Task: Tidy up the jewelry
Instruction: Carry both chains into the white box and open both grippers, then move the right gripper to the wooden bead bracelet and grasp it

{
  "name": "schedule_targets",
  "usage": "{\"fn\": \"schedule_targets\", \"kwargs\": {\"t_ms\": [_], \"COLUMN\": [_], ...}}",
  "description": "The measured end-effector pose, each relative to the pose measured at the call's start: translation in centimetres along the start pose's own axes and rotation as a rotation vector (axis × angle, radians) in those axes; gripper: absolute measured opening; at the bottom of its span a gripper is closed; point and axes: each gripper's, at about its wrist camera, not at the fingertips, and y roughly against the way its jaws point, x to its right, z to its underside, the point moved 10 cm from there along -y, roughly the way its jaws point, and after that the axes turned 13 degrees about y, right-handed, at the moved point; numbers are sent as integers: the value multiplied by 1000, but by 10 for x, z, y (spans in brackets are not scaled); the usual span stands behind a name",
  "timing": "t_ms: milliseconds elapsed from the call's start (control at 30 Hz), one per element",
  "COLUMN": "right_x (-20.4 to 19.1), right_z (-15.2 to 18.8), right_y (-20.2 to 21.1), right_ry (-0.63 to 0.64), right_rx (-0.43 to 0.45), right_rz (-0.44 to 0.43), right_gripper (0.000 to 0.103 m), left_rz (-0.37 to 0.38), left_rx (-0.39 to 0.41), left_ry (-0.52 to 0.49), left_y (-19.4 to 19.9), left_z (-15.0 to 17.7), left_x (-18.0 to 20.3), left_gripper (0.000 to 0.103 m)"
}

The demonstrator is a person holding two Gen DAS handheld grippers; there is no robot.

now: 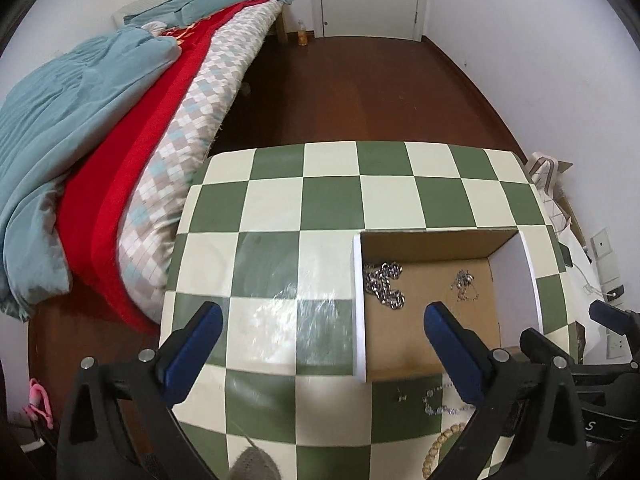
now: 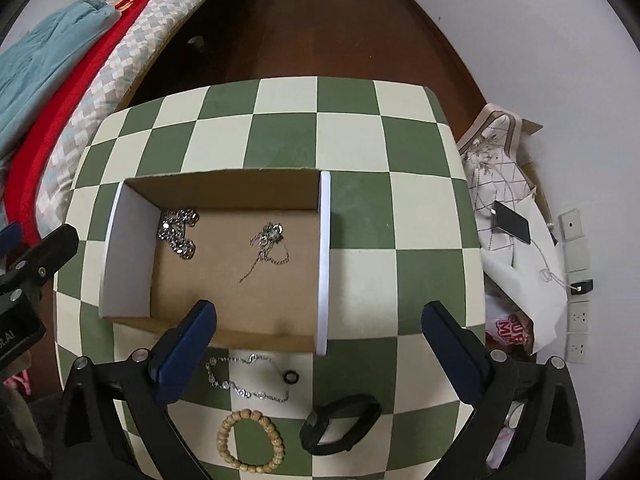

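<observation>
An open cardboard box (image 2: pixel 325 256) (image 1: pixel 359 300) stands on the green and cream checkered table (image 2: pixel 360 148) (image 1: pixel 280 208). Inside lie a chunky silver chain (image 2: pixel 178 232) (image 1: pixel 384 285) and a thin silver chain (image 2: pixel 269 245) (image 1: pixel 464 285). In front of the box, the right wrist view shows a silver necklace (image 2: pixel 240 380), a small black ring (image 2: pixel 291 377), a wooden bead bracelet (image 2: pixel 250 441) and a black wristband (image 2: pixel 340 424). My right gripper (image 2: pixel 316 344) is open and empty above these. My left gripper (image 1: pixel 324 344) is open and empty, left of the box's near corner.
A bed with blue and red bedding (image 1: pixel 100 128) runs along the table's left side. Right of the table lie bags, a phone on a cable (image 2: pixel 512 222) and wall sockets (image 2: pixel 576 320). Dark wooden floor (image 1: pixel 360 88) lies beyond the table.
</observation>
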Motion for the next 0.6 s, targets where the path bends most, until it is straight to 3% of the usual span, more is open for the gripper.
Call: {"fn": "schedule_targets", "kwargs": {"t_ms": [600], "right_x": [-13], "right_z": [38], "right_y": [106], "right_ry": [-3], "right_rx": [226], "right_rz": [75], "right_gripper": [103], "left_rz": [10], "left_rx": [154], "left_ry": [-22], "left_y": [101], "left_z": [40], "left_x": [-12], "left_gripper": [103]}}
